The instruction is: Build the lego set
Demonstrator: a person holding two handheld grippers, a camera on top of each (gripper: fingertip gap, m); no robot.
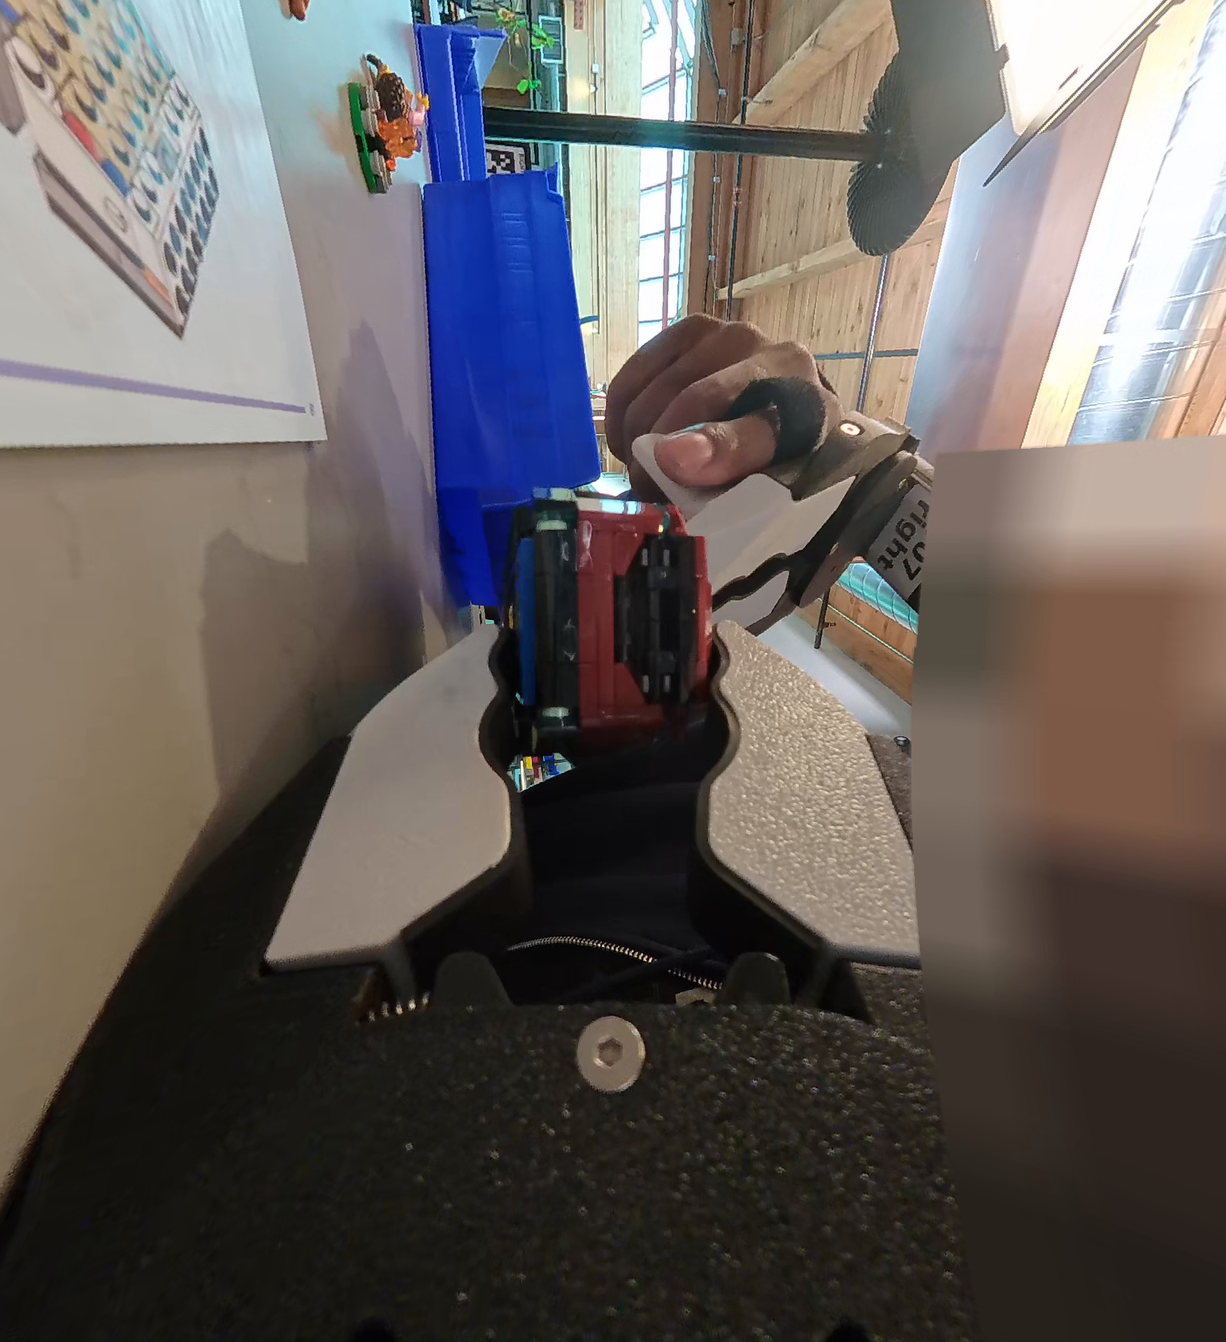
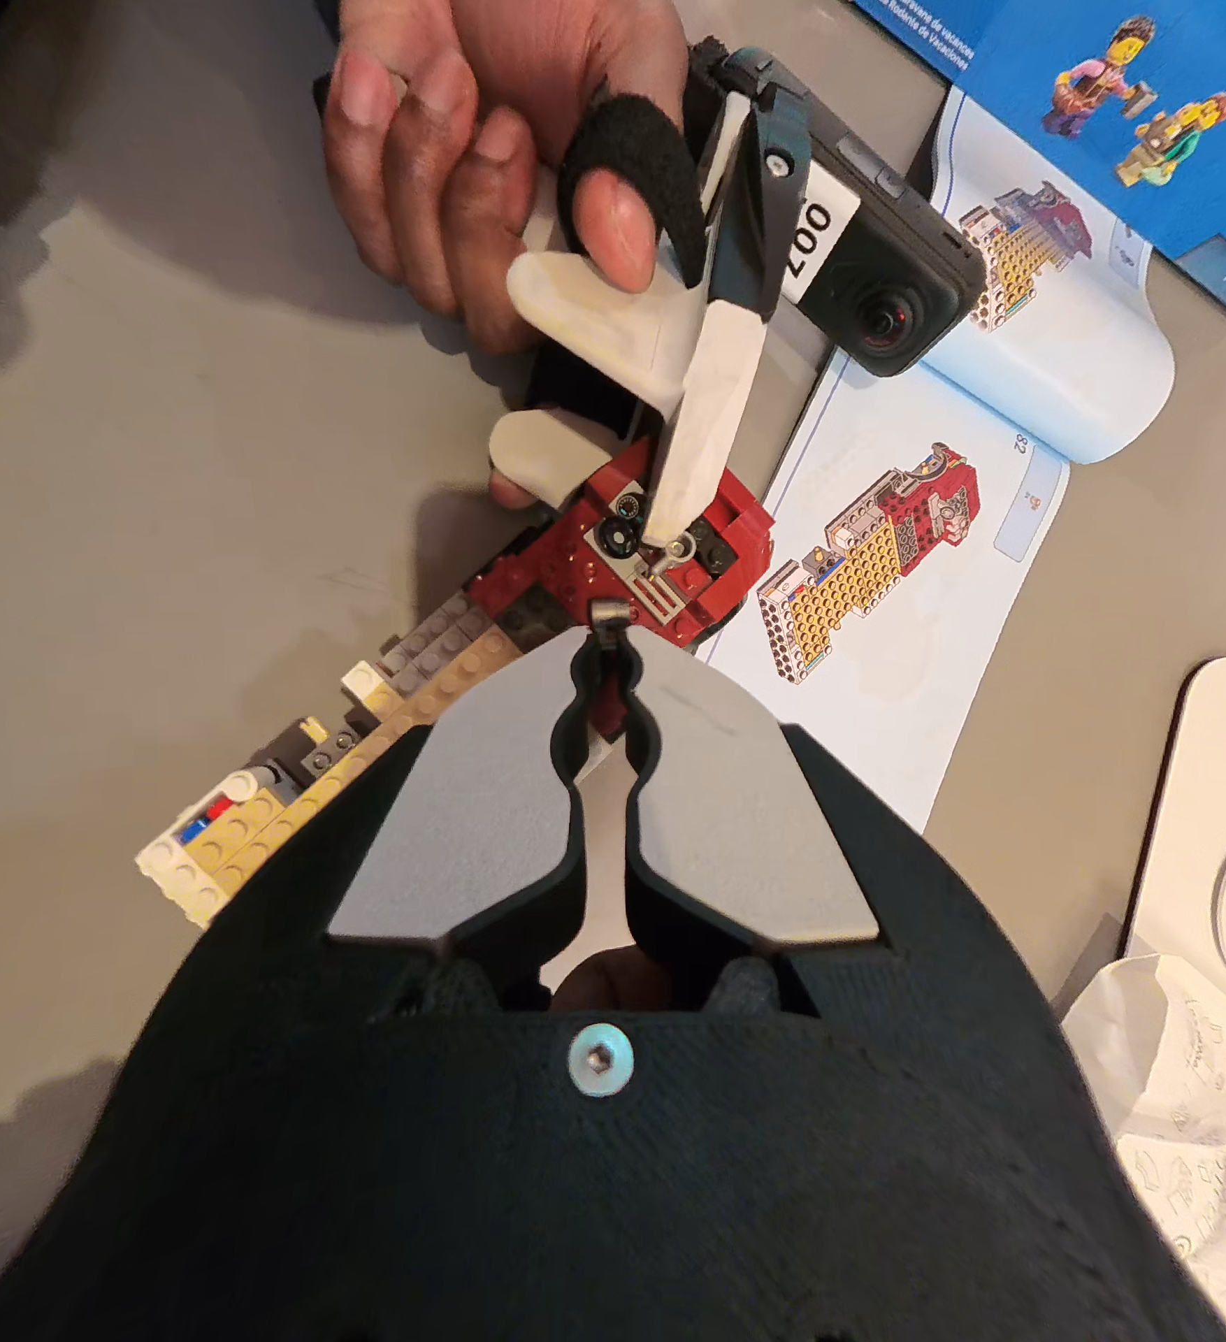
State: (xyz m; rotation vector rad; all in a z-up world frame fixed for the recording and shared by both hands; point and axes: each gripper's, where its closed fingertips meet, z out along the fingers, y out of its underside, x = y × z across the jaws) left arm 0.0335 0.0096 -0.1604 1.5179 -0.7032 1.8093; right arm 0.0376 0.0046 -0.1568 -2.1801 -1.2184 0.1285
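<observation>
Grey and smooth, the tabletop carried your brick model, an open instruction booklet to its right, and a blue cardboard box in the far right corner. Blue plastic bins stood at the far edge of the table, with a small green-based brick figure beside them.

Your left gripper was clamped across the dark red cab end of the long brick-built vehicle, one grey finger against the blue-and-black side and the other against the red side. The vehicle's tan, grey and white studded body stretched away to the near left, low over the table. Your left hand wrapped that gripper's handle, thumb on the white trigger.

Your right gripper had its fingers drawn almost together, pinching a small dark grey brick piece with a rounded top. That piece sat at the near edge of the red cab, just beside a light grey grille plate and near a black steering wheel. A crumpled sheet of white paper lay at the near right.
</observation>
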